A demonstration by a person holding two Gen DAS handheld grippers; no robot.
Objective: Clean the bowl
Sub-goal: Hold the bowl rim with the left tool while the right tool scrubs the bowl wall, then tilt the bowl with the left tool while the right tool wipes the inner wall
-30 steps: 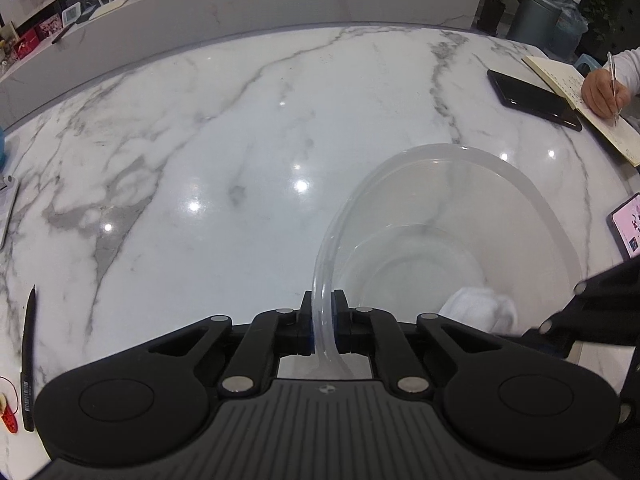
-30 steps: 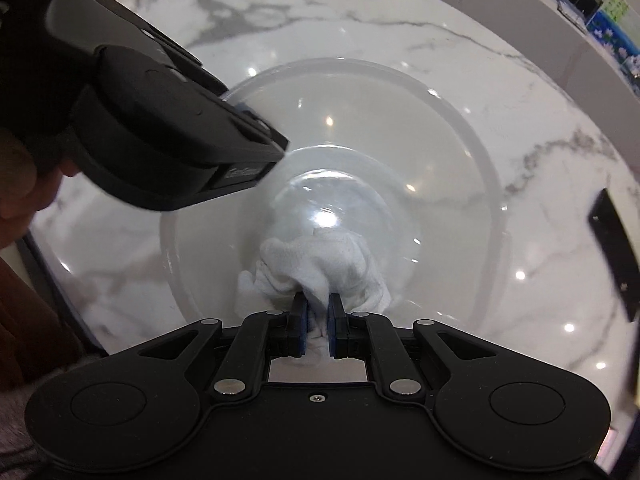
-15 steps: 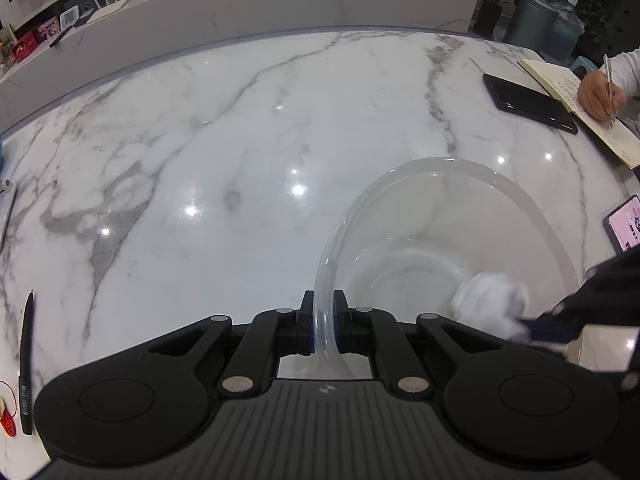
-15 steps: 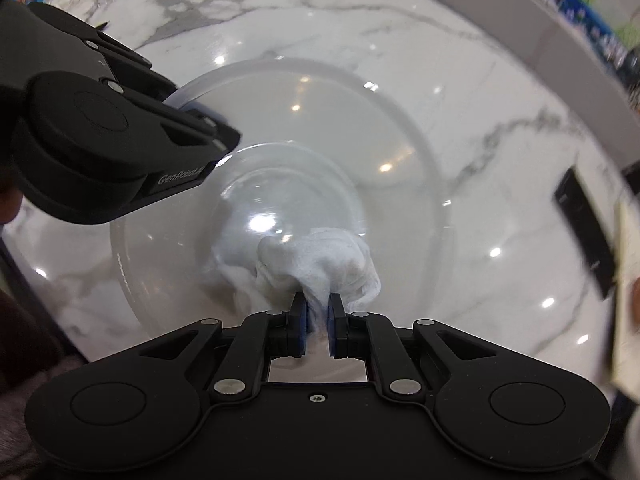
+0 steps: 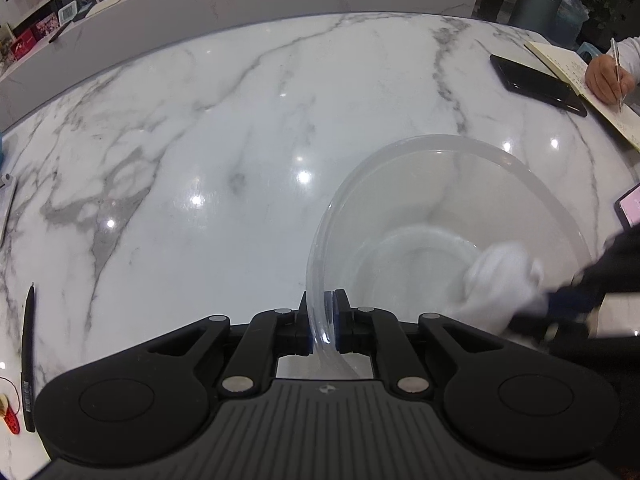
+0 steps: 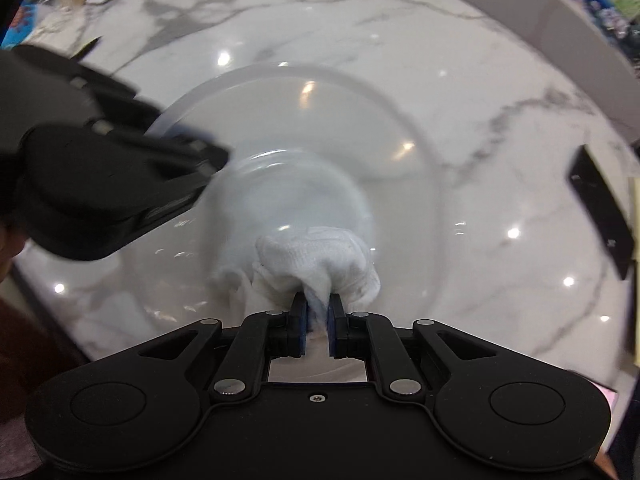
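Observation:
A clear plastic bowl (image 5: 448, 208) stands on the white marble table (image 5: 200, 140). My left gripper (image 5: 322, 312) is shut on the bowl's near rim. My right gripper (image 6: 316, 312) is shut on a white cloth (image 6: 316, 256) and presses it onto the bowl's inner wall (image 6: 400, 200), on the side away from the left gripper. In the left wrist view the cloth (image 5: 504, 280) sits at the bowl's right side, with the blurred right gripper (image 5: 556, 308) behind it. In the right wrist view the left gripper (image 6: 188, 148) shows at the bowl's left rim.
A black phone (image 5: 536, 84) and an open notebook (image 5: 580, 84) lie at the far right, where a person's hand (image 5: 606, 80) writes. Another phone (image 5: 630, 208) lies at the right edge. A black pen (image 5: 28, 356) lies at the near left.
My right gripper has swept the cloth across the bowl's inside, from near the bottom centre toward the right wall. The left gripper has kept its hold on the rim.

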